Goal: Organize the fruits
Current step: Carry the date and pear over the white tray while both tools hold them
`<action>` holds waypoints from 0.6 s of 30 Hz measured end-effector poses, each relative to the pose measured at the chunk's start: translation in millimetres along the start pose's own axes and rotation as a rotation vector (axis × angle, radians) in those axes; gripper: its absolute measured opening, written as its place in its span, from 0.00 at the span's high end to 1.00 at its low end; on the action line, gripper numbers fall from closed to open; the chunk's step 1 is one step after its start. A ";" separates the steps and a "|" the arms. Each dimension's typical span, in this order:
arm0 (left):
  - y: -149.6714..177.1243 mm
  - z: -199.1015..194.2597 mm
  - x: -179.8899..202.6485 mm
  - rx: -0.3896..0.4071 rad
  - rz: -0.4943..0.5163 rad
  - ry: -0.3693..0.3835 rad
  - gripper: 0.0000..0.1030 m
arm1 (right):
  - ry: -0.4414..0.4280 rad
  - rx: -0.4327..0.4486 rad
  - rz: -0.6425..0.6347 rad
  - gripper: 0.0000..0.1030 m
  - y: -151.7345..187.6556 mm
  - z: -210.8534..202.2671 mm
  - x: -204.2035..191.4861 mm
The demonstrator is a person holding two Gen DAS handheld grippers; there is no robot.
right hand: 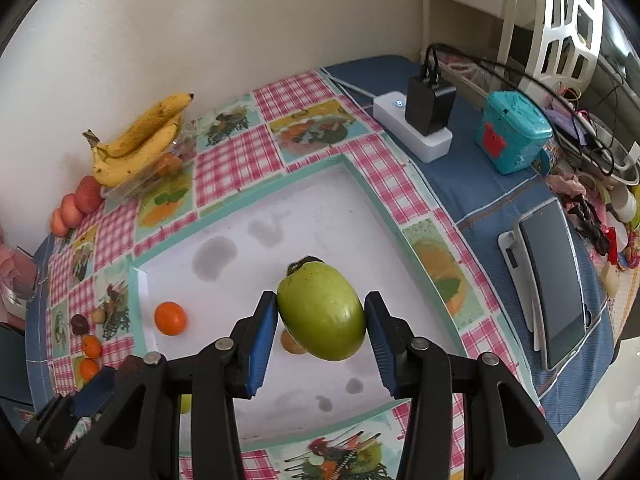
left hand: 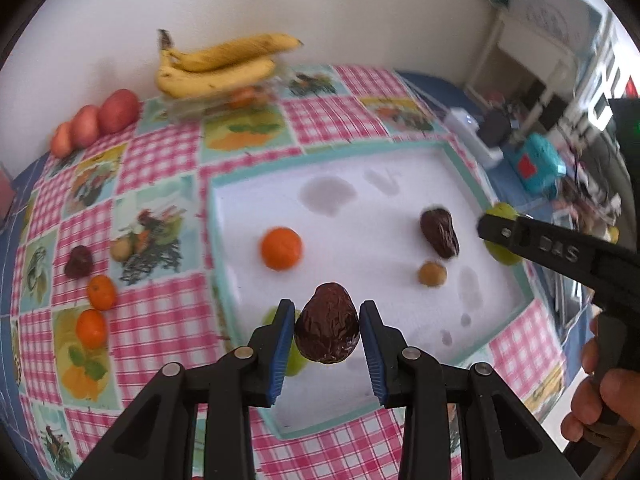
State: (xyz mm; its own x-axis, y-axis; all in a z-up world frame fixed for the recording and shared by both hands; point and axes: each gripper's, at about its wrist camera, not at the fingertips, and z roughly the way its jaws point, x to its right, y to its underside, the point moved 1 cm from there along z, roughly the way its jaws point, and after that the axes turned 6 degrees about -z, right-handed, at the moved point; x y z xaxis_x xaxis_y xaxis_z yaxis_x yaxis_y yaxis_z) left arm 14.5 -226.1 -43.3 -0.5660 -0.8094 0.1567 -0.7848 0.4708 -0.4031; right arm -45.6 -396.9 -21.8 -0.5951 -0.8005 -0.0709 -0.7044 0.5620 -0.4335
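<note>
Right wrist view: above the white tray, the right gripper clamps a green fruit; its glossy skin could slip free. Left gripper pinches a dark wrinkled avocado over the tray's near edge, where it could roll off.

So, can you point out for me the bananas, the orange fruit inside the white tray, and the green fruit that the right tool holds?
bananas (right hand: 138,142): right wrist view, middle of the bunch.
orange fruit (left hand: 281,248): left wrist view, centre of its skin.
green fruit (right hand: 322,312): right wrist view, middle of its shiny side.
</note>
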 end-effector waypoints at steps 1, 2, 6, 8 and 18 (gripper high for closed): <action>1.9 3.5 2.1 -0.009 0.009 -0.003 0.65 | 0.005 -0.021 0.000 0.55 1.9 6.9 1.1; 5.0 10.8 6.6 -0.030 0.025 -0.007 0.65 | 0.007 -0.040 0.000 0.55 4.1 12.9 2.4; 10.4 27.2 13.3 -0.084 0.031 0.011 0.65 | 0.019 -0.101 0.004 0.55 10.4 32.6 7.6; 12.6 32.3 14.9 -0.100 0.030 0.014 0.65 | 0.025 -0.122 0.005 0.55 13.0 39.1 10.7; 14.9 48.6 11.1 -0.147 0.005 0.024 0.65 | 0.035 -0.179 0.023 0.55 19.6 54.9 18.1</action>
State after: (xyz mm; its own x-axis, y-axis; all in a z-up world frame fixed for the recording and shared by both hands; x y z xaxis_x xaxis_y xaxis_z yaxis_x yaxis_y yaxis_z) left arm 8.8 -245.1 -91.4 -0.5748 -0.7990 0.1768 -0.8093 0.5230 -0.2675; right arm -49.0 -411.8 -80.8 -0.6226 -0.7812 -0.0461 -0.7464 0.6105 -0.2650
